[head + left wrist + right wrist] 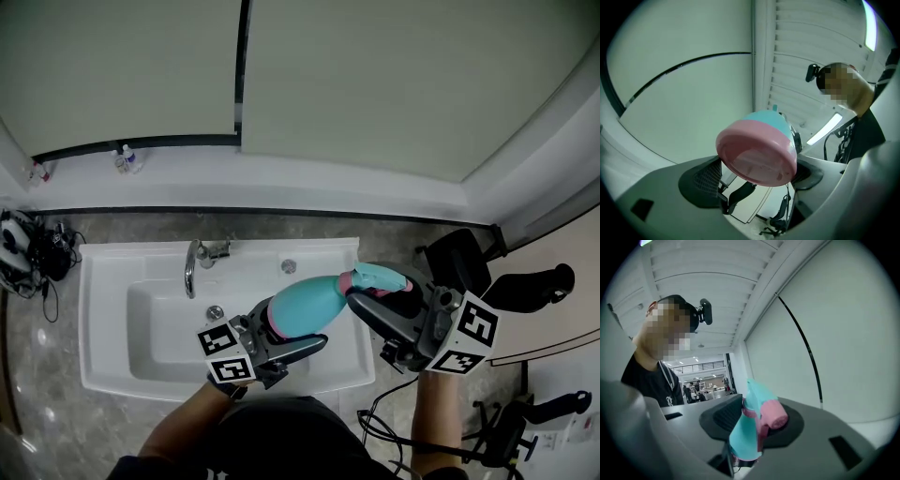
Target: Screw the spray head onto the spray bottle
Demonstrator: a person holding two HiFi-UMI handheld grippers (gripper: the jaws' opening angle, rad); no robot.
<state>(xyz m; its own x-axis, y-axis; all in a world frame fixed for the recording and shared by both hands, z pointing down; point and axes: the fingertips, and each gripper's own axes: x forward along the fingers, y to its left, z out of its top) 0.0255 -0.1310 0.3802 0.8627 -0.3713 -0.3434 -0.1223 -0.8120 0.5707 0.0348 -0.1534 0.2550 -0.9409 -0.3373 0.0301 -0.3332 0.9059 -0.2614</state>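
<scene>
Left claw (757,178): closed on the pink bottom end of the teal plastic spray bottle with a pink base (305,305), which lay nearly level in the air over the right edge of the white ceramic sink (112,375).
Right claw (757,420): gripped the teal spray head with a pink nozzle (380,278), held at the bottle's neck end.
Risk of cross-threading: likely if the head met the neck tilted, since both parts were held freehand.
Risk of slipping: the bottle's round, smooth end could turn within the left claw as the head was twisted, and the head's uneven shape gave the right claw a poor hold.
Risk of dropping: a lost grip would send either part into the sink or to the floor.
Hidden: the joint of head and neck showed in no view, so whether the threads had caught could not be told.
</scene>
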